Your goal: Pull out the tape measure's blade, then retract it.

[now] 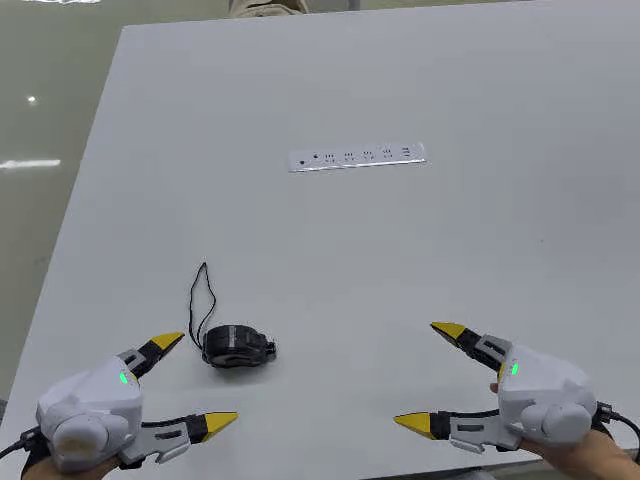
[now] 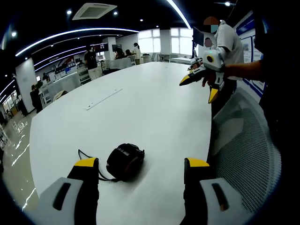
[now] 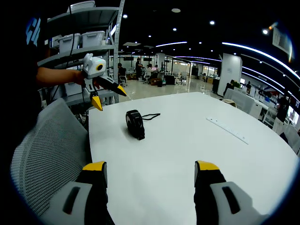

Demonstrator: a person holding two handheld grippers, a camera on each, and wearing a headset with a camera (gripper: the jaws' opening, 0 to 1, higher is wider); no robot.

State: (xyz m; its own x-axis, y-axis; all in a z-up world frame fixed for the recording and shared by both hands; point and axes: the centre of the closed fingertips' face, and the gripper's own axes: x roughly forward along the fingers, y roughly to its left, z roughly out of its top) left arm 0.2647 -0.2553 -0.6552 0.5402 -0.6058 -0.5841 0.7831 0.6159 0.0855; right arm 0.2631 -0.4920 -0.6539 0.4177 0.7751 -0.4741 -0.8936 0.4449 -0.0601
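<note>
A black tape measure (image 1: pixel 238 346) with a thin black wrist loop (image 1: pixel 201 300) lies on the white table (image 1: pixel 400 250), near its front left. My left gripper (image 1: pixel 196 381) stands open just left of it, yellow tips apart, nothing held. In the left gripper view the tape measure (image 2: pixel 124 161) lies a short way ahead between the jaws. My right gripper (image 1: pixel 432 378) hovers open at the front right, well apart from the tape. In the right gripper view the tape measure (image 3: pixel 135 123) sits far ahead, with the left gripper (image 3: pixel 108 95) beyond it.
A flat white power strip (image 1: pixel 357 157) lies across the middle of the table. The table's front edge runs just under both grippers. A mesh chair back (image 3: pixel 44 150) stands close to the table's near side.
</note>
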